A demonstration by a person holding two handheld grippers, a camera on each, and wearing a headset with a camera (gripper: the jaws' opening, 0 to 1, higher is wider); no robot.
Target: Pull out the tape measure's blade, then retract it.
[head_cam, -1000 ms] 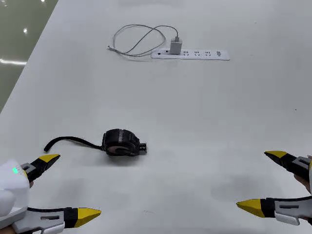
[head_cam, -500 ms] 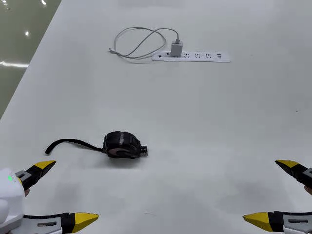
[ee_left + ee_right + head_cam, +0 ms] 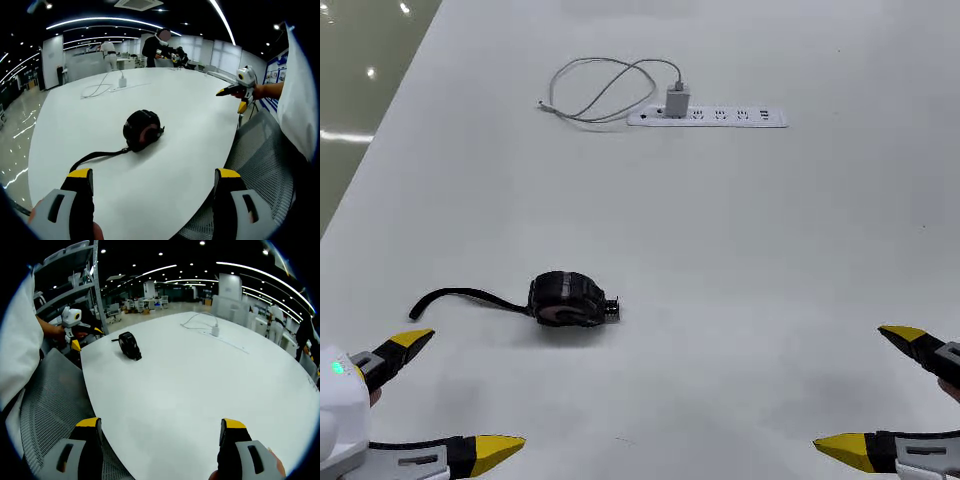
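A black tape measure lies on the white table, its blade tip at the right and a black wrist strap trailing left. It sits ahead of my left gripper in the left gripper view and far off to the left in the right gripper view. My left gripper is open at the near left edge, a short way in front of the tape measure. My right gripper is open at the near right edge, well away from it. Neither holds anything.
A white power strip with a plugged-in charger and a looped white cable lies at the far side. The table's left edge borders a green floor. A grey mesh chair is by the near edge; people stand far behind.
Both grippers drew back toward the near edge and down in the picture. The tape measure stayed put; the small shift of the scene is the camera's.
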